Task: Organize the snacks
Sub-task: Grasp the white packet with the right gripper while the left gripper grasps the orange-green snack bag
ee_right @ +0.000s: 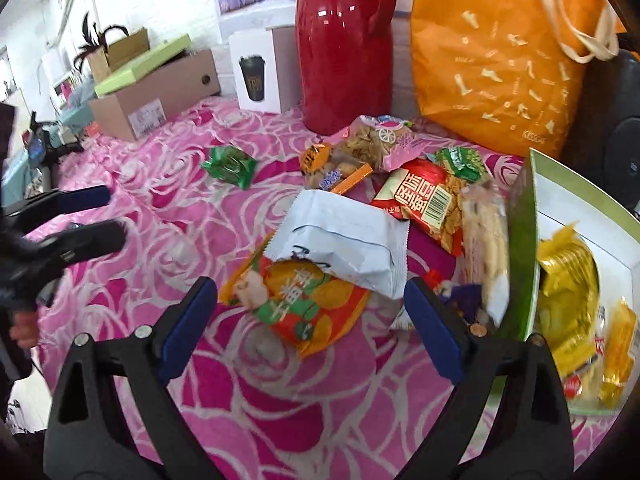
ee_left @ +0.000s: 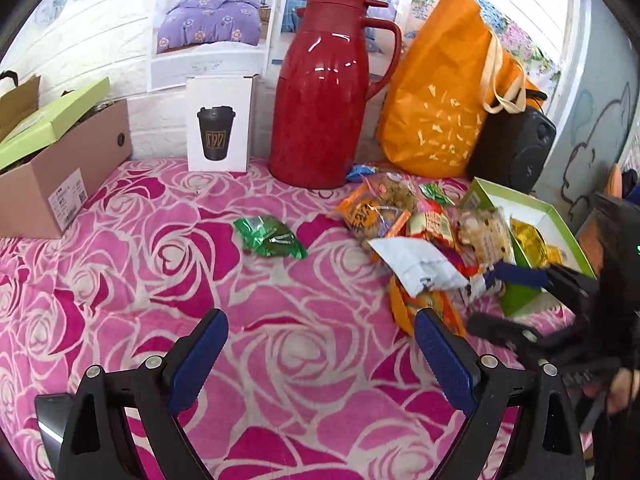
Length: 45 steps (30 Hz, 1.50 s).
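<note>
so we've got two grippers going here, the left gripper [ee_left: 320,356] and the right gripper [ee_right: 312,320], both spread wide with nothing between the blue pads, hovering over the pink rose cloth [ee_left: 120,280]. counting snacks in the right wrist view: one white packet [ee_right: 344,244] sitting on top of one orange and green packet [ee_right: 296,304] right in the middle of the frame, one red packet with a barcode [ee_right: 424,200] just right of those, one pale packet of stick-looking biscuits [ee_right: 484,240] leaning against the box wall, one pink packet [ee_right: 380,140] and one small orange packet [ee_right: 332,168] up near the jug, plus two green ones: a loner [ee_right: 229,166] off to the left, well apart from the pile, and another [ee_right: 460,162] tucked behind the red one. containers: one green-rimmed white box [ee_right: 520,240] at the right edge, with gold-wrapped snacks [ee_right: 568,292] inside it, couldn't count those cleanly. one brown cardboard box [ee_left: 64,172] at the left of the left wrist view with a lime green lid [ee_left: 52,120] lying across its top. one red thermos jug [ee_left: 328,100], one white cup box [ee_left: 220,124] and one orange tote bag [ee_left: 444,92] line the back, with a black speaker [ee_left: 516,148] beside the bag.
</note>
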### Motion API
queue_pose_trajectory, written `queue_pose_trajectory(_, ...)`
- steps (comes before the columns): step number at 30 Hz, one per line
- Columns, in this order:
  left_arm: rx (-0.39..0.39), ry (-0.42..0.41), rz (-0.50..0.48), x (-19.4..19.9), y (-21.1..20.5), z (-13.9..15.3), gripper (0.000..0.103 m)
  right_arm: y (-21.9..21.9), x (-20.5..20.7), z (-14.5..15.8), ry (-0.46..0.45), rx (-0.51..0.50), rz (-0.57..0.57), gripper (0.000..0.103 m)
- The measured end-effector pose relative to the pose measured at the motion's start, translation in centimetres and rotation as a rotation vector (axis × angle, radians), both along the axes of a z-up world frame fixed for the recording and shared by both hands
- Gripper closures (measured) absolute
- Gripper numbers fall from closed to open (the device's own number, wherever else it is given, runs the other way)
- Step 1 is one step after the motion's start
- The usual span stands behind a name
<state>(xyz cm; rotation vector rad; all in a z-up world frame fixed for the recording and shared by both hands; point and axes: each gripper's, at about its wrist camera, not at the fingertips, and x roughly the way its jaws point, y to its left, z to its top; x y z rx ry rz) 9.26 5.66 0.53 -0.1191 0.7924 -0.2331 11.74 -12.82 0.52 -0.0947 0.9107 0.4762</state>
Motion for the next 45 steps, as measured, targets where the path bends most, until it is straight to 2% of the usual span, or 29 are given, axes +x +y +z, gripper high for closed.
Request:
queue_pose_trajectory(1, -0.009, 0.003, -0.011, -0.3, 0.1, -0.2, 0.008, 0.3, 0.6, -0.6, 0.005, -0.029, 0.002, 0.010)
queue_pose_trajectory(3, -0.028, 0.011, -0.036, -0.5, 0.2, -0.5, 0.010, 0.6, 1.6, -1.5, 0.020, -0.070, 0.003, 0.018)
queue_pose_trajectory(9, -0.063, 0.045, -0.122, -0.1, -1.0, -1.2, 0.023, 1.5, 4.3, -2.8, 0.013, -0.052, 0.011, 0.018)
queue_pose_trajectory(12, -0.071, 0.064, -0.155, 0.3, -2.0, -1.7, 0.027, 1.2, 5.5, -3.4, -0.006, -0.082, -0.012, 0.020)
queue_pose_trajectory(13, -0.076, 0.068, -0.166, 0.3, -2.2, -1.8, 0.029, 0.9, 5.9, -3.6, -0.006, -0.103, -0.032, 0.027)
queue_pose_trajectory(14, -0.080, 0.073, -0.176, 0.4, -2.5, -1.9, 0.030, 0.3, 6.2, -3.7, -0.007, -0.129, -0.072, 0.040)
queue_pose_trajectory(18, -0.086, 0.090, -0.210, 0.9, -3.9, -2.4, 0.030, -1.7, 6.2, -2.7, 0.033, -0.038, -0.117, 0.053)
queue_pose_trajectory(20, -0.094, 0.095, -0.223, 1.2, -4.5, -2.5, 0.030, -2.0, 5.4, -1.9, 0.018, -0.018, -0.107, 0.060)
queue_pose_trajectory(28, -0.073, 0.144, -0.264, 4.2, -7.9, -3.9, 0.030, -3.7, 0.4, 1.8, -0.063, 0.084, -0.109, 0.062)
queue_pose_trajectory(30, -0.068, 0.151, -0.276, 4.5, -8.5, -4.0, 0.037, -4.6, -1.3, 2.7, -0.085, 0.110, -0.115, 0.062)
queue_pose_trajectory(31, -0.060, 0.156, -0.281, 4.7, -8.8, -4.1, 0.049, -5.0, -2.0, 3.0, -0.090, 0.120, -0.118, 0.062)
queue_pose_trajectory(32, -0.050, 0.158, -0.281, 4.9, -9.0, -4.2, 0.055, -5.4, -2.6, 3.2, -0.094, 0.129, -0.122, 0.062)
queue_pose_trajectory(39, -0.006, 0.205, -0.276, 5.8, -10.3, -5.6, 0.057, -7.9, -5.1, 3.8, -0.108, 0.142, -0.182, 0.062)
queue_pose_trajectory(40, 0.014, 0.196, -0.277, 5.8, -10.5, -5.6, 0.070, -8.2, -5.4, 3.8, -0.103, 0.135, -0.189, 0.062)
queue_pose_trajectory(45, 0.030, 0.144, -0.298, 4.9, -11.0, -3.3, 0.083, -10.2, -6.6, 4.5, -0.123, 0.134, -0.217, 0.062)
